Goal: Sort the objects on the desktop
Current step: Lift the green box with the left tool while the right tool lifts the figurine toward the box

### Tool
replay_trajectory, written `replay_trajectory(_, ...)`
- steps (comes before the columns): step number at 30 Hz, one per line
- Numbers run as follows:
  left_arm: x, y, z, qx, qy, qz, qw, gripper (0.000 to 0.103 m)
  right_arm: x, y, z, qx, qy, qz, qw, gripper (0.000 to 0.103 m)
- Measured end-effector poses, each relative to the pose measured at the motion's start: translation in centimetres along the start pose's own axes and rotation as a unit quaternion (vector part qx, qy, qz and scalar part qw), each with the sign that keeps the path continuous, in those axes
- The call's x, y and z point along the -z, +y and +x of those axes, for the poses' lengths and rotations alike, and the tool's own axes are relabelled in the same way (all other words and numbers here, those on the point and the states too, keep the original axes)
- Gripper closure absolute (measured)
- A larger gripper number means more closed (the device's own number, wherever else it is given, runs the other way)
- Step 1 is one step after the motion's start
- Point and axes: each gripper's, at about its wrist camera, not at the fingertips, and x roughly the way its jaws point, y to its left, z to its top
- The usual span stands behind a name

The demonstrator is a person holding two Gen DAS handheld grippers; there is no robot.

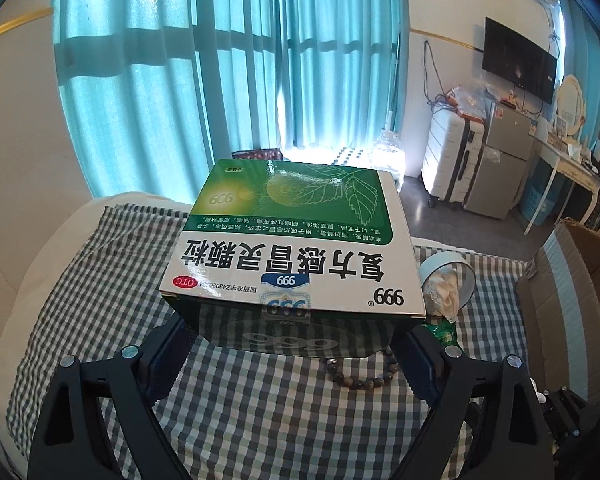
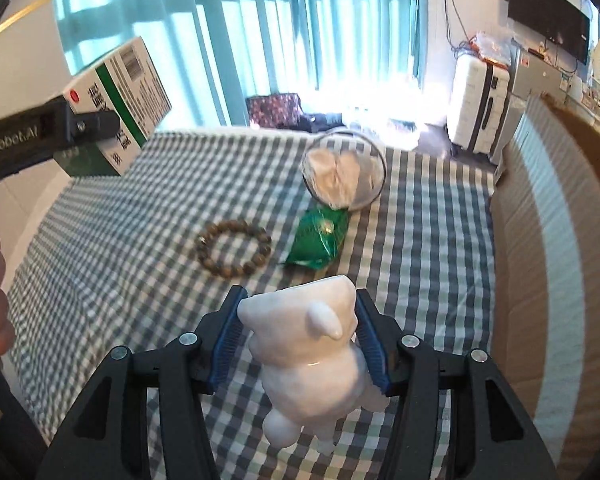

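Clamped between the left gripper's pads, a green-and-white medicine box sits lifted above the checked cloth, hiding part of a bead bracelet.

Right gripper squeezes a white ceramic figurine at its sides, clear of the cloth; bracelet, green packet and tipped cup lie beyond.
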Motion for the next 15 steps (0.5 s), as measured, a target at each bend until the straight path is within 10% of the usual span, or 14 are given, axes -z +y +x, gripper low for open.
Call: replay_trajectory(15, -0.2, -1.2, -4.8, 0.014, -0.041, -0.007, 0.999, 0.011, -0.9, 0.0, -4.7, 0.017, -0.069, -0.024, 0.997, 0.049)
